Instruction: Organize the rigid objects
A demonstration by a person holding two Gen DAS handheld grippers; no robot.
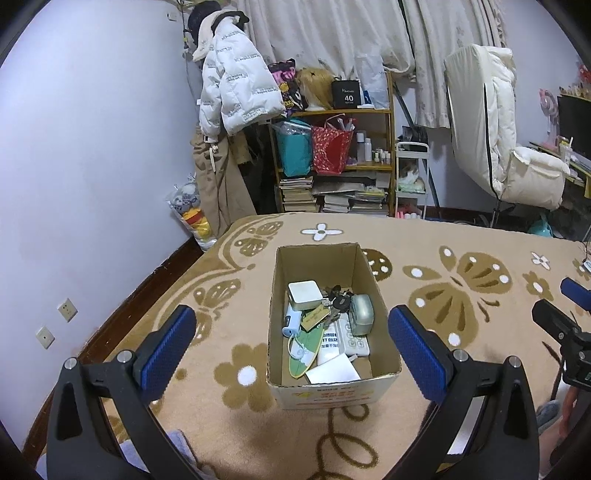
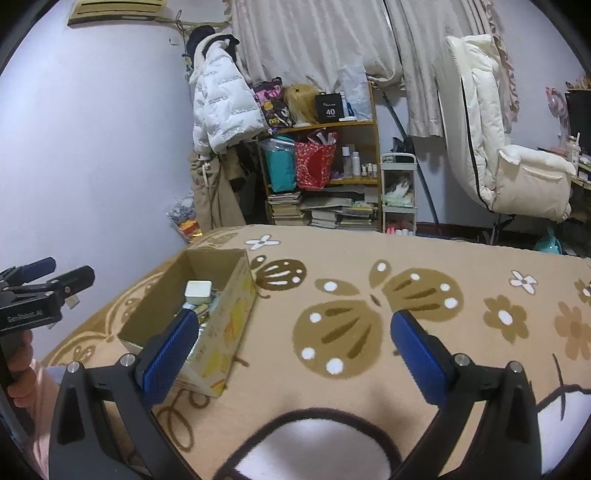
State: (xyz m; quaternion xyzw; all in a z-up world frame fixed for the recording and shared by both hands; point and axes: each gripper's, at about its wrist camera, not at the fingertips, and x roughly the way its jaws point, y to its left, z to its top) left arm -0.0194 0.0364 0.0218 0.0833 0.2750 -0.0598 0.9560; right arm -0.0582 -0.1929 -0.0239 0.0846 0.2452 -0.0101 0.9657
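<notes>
A lilac wall [image 1: 92, 166] and pale curtains [image 1: 351, 33] are being seen at the far side of the room, with a cluttered shelf [image 1: 334, 147] between a hanging white jacket [image 1: 236, 85] and a padded cream chair [image 1: 509, 147]; the chair's right side is being cut off in both views. The near ground is being covered by a tan blanket [image 1: 461, 314] patterned with brown butterflies and flowers.

An open cardboard box [image 1: 332, 391] is being shown on the blanket, left of centre in the right wrist view and straight ahead in the left. Small rigid things are being held inside it: a white square adapter [image 1: 303, 294], a grey-green case [image 1: 362, 314], a bunch of keys [image 1: 338, 297], a remote [image 1: 352, 338]. Those at the bottom are being partly hidden by one another and are hard to make out.

The left gripper [image 1: 291, 343] is being held wide open above the box, nothing between its blue pads [image 1: 168, 350]. The right gripper [image 2: 291, 350] is likewise being held spread and empty over bare blanket, right of the box, its left pad overlapping the box's near wall in view.
</notes>
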